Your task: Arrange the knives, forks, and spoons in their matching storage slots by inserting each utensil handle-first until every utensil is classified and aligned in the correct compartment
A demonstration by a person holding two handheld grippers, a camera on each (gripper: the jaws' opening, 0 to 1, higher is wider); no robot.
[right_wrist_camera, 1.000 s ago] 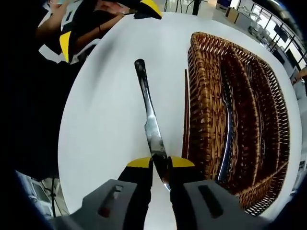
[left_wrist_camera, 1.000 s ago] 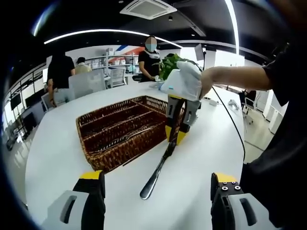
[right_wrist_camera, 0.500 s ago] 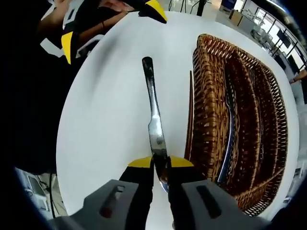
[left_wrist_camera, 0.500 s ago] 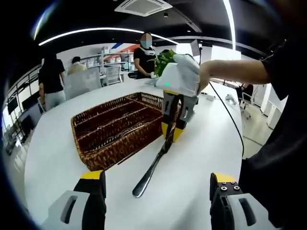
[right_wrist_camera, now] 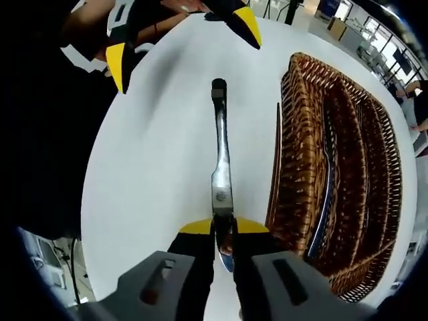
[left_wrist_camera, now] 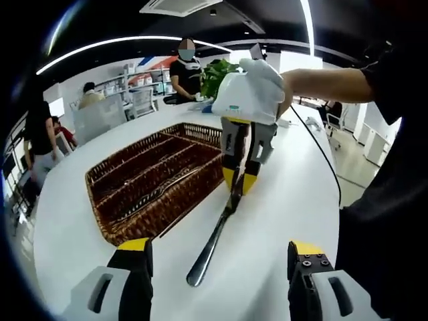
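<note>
Hand-held gripper on your right (right_wrist_camera: 224, 235) pinches the blade end of a silver table knife (right_wrist_camera: 220, 175), handle sloping to the white tabletop (right_wrist_camera: 154, 167) beside the brown wicker tray (right_wrist_camera: 301, 147). Your left one (left_wrist_camera: 221, 267) hangs open. So narrow a pinch could let the knife swivel or slip.

An open office: shelving (left_wrist_camera: 144, 83), chairs (left_wrist_camera: 100, 117), ceiling light strips (left_wrist_camera: 120, 47), people standing about.

Dark ceiling (left_wrist_camera: 100, 20), curved light strip (left_wrist_camera: 134, 45), shelving (left_wrist_camera: 144, 80) behind.

Knife (right_wrist_camera: 220, 167) beside basket (right_wrist_camera: 299, 167); fork (right_wrist_camera: 327, 194) inside
</note>
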